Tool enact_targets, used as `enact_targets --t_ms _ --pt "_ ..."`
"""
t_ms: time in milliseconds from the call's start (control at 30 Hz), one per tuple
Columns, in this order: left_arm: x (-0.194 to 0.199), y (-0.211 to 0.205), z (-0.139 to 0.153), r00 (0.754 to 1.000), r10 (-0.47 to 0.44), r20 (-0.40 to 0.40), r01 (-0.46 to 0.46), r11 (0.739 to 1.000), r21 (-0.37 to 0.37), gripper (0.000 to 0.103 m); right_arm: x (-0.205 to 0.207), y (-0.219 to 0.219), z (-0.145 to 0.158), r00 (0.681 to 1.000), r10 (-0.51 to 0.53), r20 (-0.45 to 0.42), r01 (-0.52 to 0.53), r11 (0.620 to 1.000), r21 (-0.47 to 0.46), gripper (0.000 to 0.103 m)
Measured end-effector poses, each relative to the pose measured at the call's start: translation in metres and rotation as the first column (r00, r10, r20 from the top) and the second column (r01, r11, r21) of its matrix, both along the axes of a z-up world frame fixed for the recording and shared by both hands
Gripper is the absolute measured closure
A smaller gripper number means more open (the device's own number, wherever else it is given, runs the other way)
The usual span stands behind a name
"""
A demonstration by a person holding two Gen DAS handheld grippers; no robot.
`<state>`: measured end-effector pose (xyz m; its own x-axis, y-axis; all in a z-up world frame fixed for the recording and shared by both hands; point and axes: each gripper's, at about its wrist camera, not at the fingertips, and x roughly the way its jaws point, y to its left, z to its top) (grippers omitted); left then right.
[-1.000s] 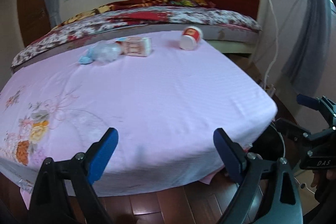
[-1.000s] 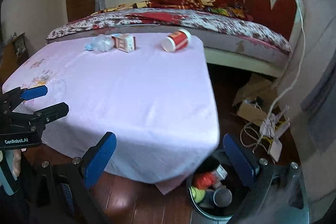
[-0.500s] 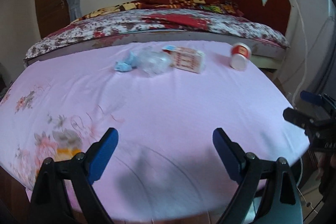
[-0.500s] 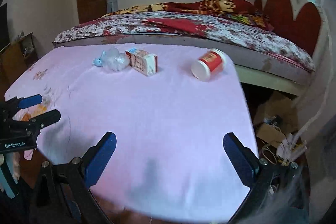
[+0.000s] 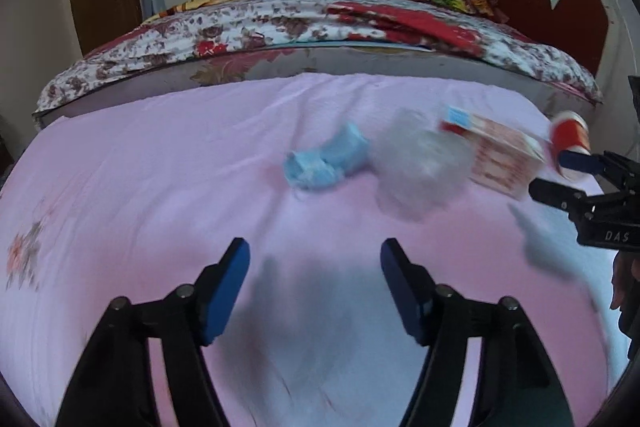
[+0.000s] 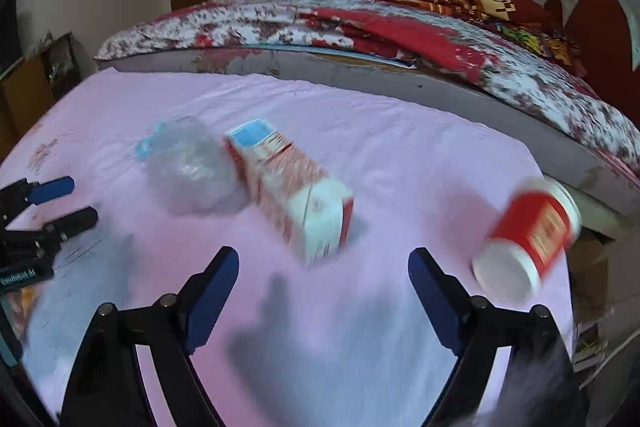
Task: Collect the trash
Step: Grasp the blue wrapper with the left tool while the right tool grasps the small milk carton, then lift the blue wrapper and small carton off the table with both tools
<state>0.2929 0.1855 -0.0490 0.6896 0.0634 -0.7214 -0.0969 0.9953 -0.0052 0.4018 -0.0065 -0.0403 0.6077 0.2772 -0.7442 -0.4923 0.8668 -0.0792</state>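
your left gripper has just been narrowing its jaws, nothing between them, only pink bedsheet. its camera alone gives you the crumpled light-blue face mask clearly, ahead of the fingers; the right view shows just a sliver of it behind the clear crumpled plastic bag. the red-and-white carton box lies on its side touching that bag. your right gripper has also been closing a bit, jaws wide, empty. only its camera shows the tipped red cup with white lid near the sheet's edge in full.
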Motion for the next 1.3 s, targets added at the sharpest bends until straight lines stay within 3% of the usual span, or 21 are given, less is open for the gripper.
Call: enact_targets --t_ms 100,200,333,467,567,900,1300 --pt "0.025 0.007 -0.006 0.999 -0.037 -0.028 0.036 0.999 -0.01 0.037 0.022 0.012 -0.008 1.0 0.009 -0.017 -0.01 1.0 -0.019 0.019" --pt "0.046 0.008 -0.013 0.996 -0.067 -0.051 0.066 0.997 -0.026 0.041 0.037 0.021 -0.015 0.999 0.022 -0.048 -0.022 1.0 0.01 0.035" --pt "0.063 0.005 -0.018 0.994 -0.1 -0.051 0.096 0.993 -0.061 0.047 0.048 0.029 -0.015 0.998 -0.019 -0.052 0.02 0.999 0.024 0.065" --pt "0.071 0.005 -0.019 0.993 -0.105 -0.06 0.1 0.992 -0.075 0.068 0.049 0.03 -0.014 0.996 -0.044 -0.074 0.048 0.998 0.051 0.065" --pt "0.062 0.01 -0.015 0.994 -0.1 -0.045 0.095 0.991 -0.096 0.076 0.04 0.023 -0.011 0.996 -0.049 -0.069 0.054 0.996 0.067 0.065" --pt "0.017 0.009 0.008 0.998 -0.067 0.003 0.067 0.993 -0.094 0.078 -0.013 0.006 0.016 0.999 -0.042 -0.012 0.042 0.997 0.07 0.065" --pt "-0.047 -0.025 0.035 0.994 -0.096 0.051 0.1 0.991 -0.083 0.078 -0.094 -0.027 0.05 0.998 -0.046 0.046 0.042 0.996 0.078 0.065"
